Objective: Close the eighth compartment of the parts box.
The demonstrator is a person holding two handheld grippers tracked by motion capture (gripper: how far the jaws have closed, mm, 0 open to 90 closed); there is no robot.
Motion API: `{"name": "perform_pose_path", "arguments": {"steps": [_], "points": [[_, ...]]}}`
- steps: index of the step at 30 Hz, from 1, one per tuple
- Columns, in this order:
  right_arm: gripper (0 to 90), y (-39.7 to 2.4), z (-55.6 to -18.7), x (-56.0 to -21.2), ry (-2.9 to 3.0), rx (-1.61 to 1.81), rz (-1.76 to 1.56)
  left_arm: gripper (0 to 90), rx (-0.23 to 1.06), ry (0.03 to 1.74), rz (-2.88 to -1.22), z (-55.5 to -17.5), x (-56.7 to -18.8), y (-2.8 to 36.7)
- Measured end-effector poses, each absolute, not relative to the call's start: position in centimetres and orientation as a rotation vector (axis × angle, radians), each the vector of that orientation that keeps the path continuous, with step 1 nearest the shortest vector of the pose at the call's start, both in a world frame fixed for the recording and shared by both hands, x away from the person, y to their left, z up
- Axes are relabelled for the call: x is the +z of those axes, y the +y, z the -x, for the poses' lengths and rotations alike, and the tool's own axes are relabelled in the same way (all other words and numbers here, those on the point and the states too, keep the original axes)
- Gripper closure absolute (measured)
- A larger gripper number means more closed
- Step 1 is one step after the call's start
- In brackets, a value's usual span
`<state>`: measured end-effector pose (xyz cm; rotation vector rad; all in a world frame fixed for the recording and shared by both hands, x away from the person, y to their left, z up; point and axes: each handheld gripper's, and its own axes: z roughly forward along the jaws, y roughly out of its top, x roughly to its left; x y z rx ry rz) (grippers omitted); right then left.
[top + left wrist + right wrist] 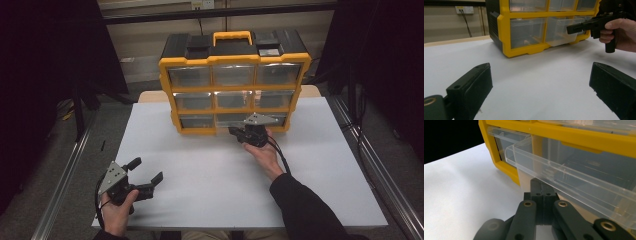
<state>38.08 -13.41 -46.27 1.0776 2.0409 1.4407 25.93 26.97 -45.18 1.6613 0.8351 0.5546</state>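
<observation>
A yellow and black organizer with clear drawers stands at the back of the white table. Its bottom middle drawer sticks out a little from the frame, as the left gripper view shows. My right gripper is at that drawer's front. In the right gripper view its jaws are pressed together, tips tucked under the drawer's clear front lip. I cannot tell whether a tab is pinched between them. My left gripper rests near the table's front left, open and holding nothing.
Metal rails run along both sides of the table, with dark curtains beyond. A wall socket sits on the far wall. Bare white tabletop lies between the two hands.
</observation>
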Motion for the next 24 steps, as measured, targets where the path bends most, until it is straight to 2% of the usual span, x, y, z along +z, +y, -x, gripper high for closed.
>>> {"name": "perform_pose_path", "arguments": {"steps": [24], "points": [[90.0, -13.41, -38.69, -46.19, 2.037, 1.418, -1.102, 4.3, 0.548, 0.840, -1.657, -25.88, -45.21, 26.88]]}}
